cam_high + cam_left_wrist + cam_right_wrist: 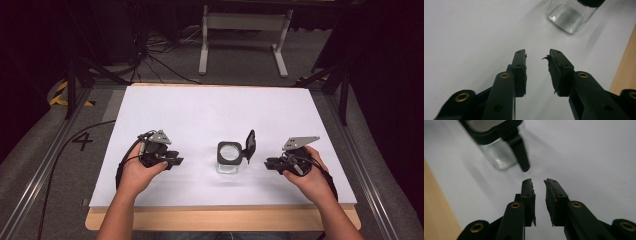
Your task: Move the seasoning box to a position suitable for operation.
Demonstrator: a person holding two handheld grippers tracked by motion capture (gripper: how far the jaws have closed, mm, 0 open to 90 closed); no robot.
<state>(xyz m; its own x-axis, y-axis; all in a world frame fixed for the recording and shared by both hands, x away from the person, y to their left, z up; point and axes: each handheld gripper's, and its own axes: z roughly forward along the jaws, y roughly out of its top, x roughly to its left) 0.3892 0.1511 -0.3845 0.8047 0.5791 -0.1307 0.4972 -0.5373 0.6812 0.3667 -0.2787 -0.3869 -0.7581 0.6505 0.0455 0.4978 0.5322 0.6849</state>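
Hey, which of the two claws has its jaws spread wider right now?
The left claw, on the jar's closed side. Its own view shows a clearly wider empty gap between its jaws than the right claw, which sits by the jar's flipped-open lid.

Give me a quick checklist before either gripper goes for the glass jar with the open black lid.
1. Jar upright on the white table: ok.
2. Lid flipped open, standing at the jar's right side: ok.
3. Left gripper open, nothing between its fingers: ok.
4. Right gripper open with a narrow gap, holding nothing: ok.
5. Both grippers apart from the jar, one on each side: ok.
6. Whether the jar holds anything: cannot tell; the glass looks clear.
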